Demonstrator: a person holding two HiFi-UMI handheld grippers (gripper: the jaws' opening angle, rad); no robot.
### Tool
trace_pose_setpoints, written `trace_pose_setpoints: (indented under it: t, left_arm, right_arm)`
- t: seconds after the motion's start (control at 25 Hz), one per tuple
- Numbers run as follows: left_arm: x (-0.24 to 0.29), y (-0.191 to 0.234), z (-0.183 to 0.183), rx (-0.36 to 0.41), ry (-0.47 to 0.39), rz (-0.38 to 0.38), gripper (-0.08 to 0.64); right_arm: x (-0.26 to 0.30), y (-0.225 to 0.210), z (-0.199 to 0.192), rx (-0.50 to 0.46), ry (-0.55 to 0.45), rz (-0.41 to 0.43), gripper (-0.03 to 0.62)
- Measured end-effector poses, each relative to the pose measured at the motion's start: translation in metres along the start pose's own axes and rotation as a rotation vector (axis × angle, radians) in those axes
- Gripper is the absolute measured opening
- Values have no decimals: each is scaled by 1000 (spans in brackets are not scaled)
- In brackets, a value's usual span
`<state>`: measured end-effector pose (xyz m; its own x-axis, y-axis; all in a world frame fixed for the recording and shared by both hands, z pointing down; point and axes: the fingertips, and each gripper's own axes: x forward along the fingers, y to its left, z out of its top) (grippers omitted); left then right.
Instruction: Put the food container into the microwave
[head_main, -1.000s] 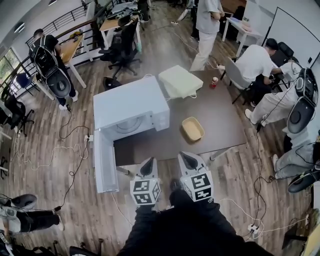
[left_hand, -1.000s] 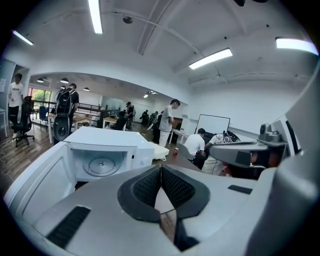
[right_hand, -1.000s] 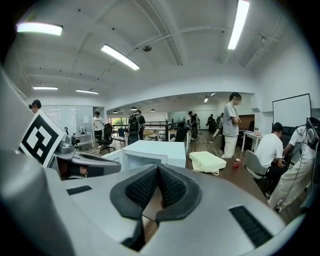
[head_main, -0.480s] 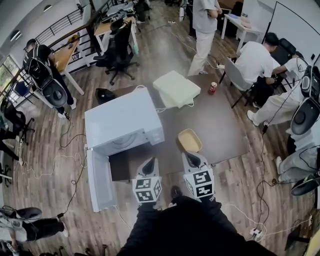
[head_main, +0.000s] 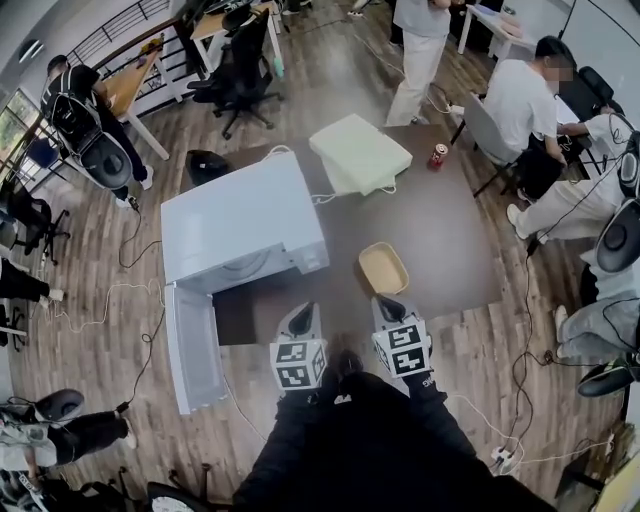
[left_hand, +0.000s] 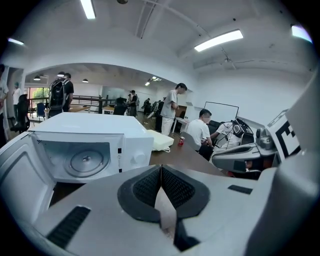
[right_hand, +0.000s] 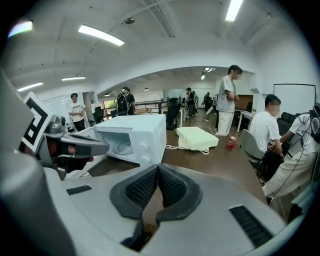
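A tan food container (head_main: 383, 267) lies open-topped on the dark brown table (head_main: 440, 230), just right of the white microwave (head_main: 243, 221). The microwave's door (head_main: 192, 345) hangs swung wide open toward me, and its cavity with the glass turntable (left_hand: 86, 161) is bare. My left gripper (head_main: 300, 320) and right gripper (head_main: 388, 308) hover side by side at the table's near edge, both shut with nothing between the jaws. The right gripper is nearest the container, a short way in front of it. Both gripper views hide the container behind their own jaws.
A pale cushion-like box (head_main: 359, 154) with a white cord and a red can (head_main: 437, 155) sit at the table's far end. Seated people and chairs (head_main: 530, 100) crowd the right side. Cables (head_main: 130, 300) trail on the wood floor left of the microwave.
The head camera has drifted, so the table and microwave sit slightly differently in view. Both grippers have stayed shut near the table's front edge, edging a little closer to the container.
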<state>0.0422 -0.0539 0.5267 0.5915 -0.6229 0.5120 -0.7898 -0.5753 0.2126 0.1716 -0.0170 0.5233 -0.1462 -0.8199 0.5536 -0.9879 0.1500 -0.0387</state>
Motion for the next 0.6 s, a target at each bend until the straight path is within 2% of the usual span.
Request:
trace_pose_setpoints:
  t: [0.28,0.44,0.6]
  left_arm:
    - [35,7,-41,-12,92,-27,34]
    - [57,10,-57,-5,147,-44,34]
    - [76,12,-77,-20,205,-53,34]
  right_arm:
    - [36,-26,-65,21,142,-19,25]
    - [59,-35,-90,41,201,-8,25]
    - [81,-38,-113,26,279,14,65]
